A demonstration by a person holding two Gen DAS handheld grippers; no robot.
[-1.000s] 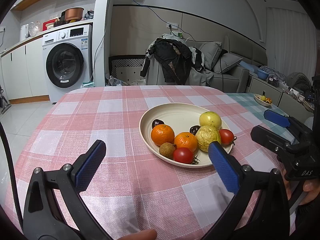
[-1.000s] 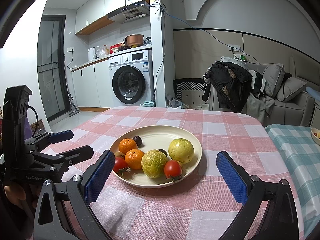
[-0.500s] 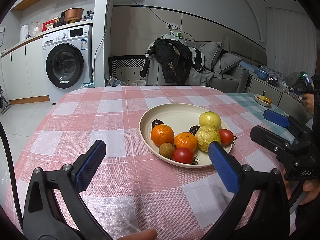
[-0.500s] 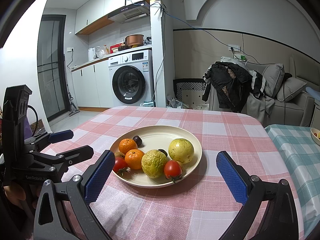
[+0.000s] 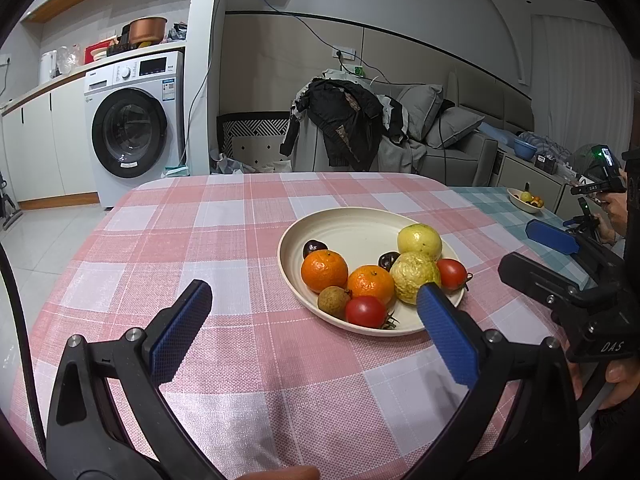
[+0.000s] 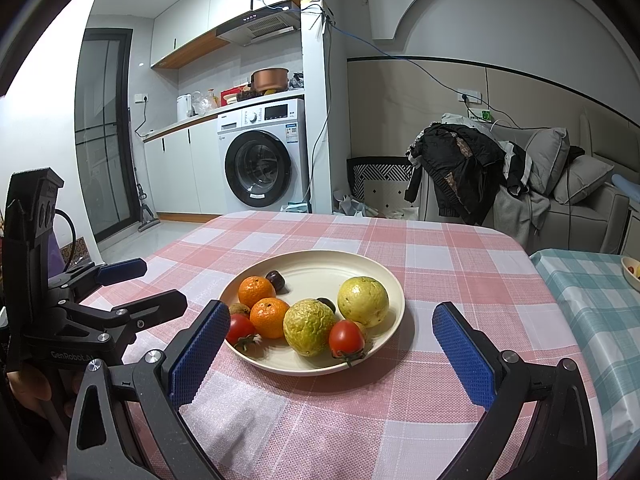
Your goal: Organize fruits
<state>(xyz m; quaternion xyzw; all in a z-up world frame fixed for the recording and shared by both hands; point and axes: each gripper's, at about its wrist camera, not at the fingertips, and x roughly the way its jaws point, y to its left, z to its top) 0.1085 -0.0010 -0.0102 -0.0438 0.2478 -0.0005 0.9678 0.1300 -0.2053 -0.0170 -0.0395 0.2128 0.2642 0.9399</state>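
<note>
A checked counter [image 6: 460, 256] holds one cream plate [image 6: 394, 320] of fruit, near the middle. Both grippers, left [image 5: 312, 320] and right [image 6: 326, 344], hover before it with jaws spread wide and empty. On the plate: two pale guavas [image 6: 363, 301], firm and best taken across the middle; two oranges [image 6: 270, 317]; two tomatoes [image 6: 346, 338], probably soft, smooth and easily bruised; one brown longan [image 5: 334, 302]; two dark cherries [image 6: 275, 280], small and likely to roll
</note>
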